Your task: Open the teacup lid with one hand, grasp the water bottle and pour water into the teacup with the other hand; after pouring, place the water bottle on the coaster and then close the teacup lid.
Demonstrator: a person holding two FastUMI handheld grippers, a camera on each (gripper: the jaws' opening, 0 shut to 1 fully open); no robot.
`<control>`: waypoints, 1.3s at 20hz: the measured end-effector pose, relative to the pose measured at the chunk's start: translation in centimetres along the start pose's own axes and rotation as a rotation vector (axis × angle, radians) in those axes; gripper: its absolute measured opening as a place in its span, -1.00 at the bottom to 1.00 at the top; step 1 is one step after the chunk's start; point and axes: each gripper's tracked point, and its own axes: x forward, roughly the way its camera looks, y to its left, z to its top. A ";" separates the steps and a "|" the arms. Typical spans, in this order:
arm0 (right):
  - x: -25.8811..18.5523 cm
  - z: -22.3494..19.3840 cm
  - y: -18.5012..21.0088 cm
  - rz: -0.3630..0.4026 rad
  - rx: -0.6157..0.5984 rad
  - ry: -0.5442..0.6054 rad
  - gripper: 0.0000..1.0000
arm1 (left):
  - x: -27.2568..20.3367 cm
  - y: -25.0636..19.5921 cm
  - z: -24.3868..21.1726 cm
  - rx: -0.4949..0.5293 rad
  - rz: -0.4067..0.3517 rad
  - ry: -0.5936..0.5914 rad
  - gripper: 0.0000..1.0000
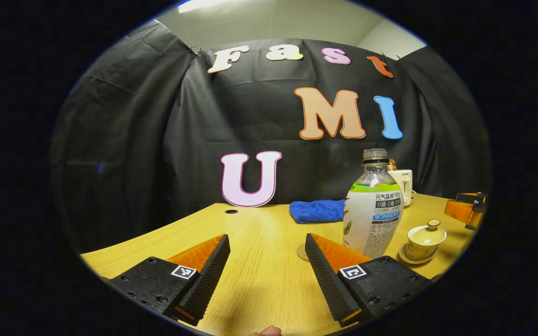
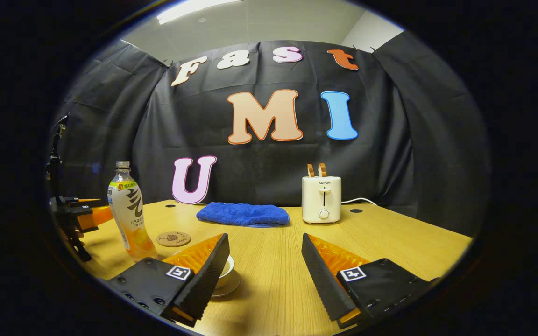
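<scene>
both claws are released, nothing between their fingers. the left claw hovers low over the counter, with the water bottle just beside its right finger, so it seems meant for the bottle. the bottle has no cap and stands upright near the coaster, ready to be set there later. the teacup, lid on, sits on its saucer to the right of the bottle; the right claw waits near it, probably for the lid. toward the far edge lie a blue cloth and a toaster.
</scene>
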 end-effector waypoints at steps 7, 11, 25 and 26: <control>0.1 0.0 0.0 -0.008 -0.002 -0.004 0.89 | 0.1 0.0 0.0 -0.004 0.002 -0.002 0.89; 0.1 0.0 -0.2 -0.016 -0.002 -0.005 0.96 | 0.0 0.0 -0.1 -0.006 0.006 -0.001 0.90; 0.4 0.5 4.1 0.095 -0.099 -0.002 0.97 | 0.1 0.0 -0.2 -0.006 0.007 -0.001 0.90; 0.5 0.6 4.5 0.107 -0.098 -0.001 0.87 | 0.1 0.1 -0.1 -0.006 0.007 -0.001 0.90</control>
